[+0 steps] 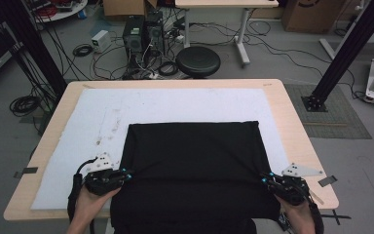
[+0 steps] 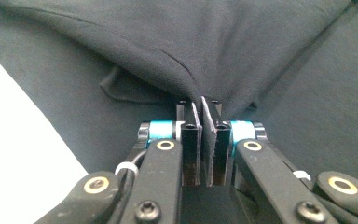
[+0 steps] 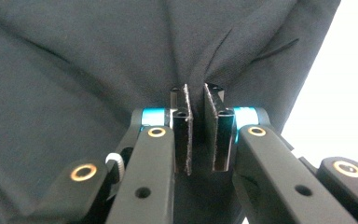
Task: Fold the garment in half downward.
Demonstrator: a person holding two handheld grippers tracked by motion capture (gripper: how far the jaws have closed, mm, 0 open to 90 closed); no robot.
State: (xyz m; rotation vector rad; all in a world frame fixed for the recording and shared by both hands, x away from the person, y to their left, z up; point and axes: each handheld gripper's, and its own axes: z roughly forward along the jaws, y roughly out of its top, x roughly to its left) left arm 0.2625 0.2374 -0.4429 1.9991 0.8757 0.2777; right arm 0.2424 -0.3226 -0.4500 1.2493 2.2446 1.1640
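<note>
Here both hands reach in low from the table's (image 1: 292,122) near edge, forearms level. The left gripper (image 1: 126,174) pinches the left edge of the black cloth (image 1: 192,161), jaws clamped on a fold. The right gripper (image 1: 264,179) pinches its right edge likewise. The cloth lies spread on the white mat (image 1: 92,122).

table (image 1: 292,122): light wood, carries my work | white sheet (image 1: 175,105): lies flat over most of the tabletop, marks near its left part | black round stool (image 1: 198,62): on the floor beyond my table's far edge | two computer towers (image 1: 143,33): beside the stool, among loose cables
</note>
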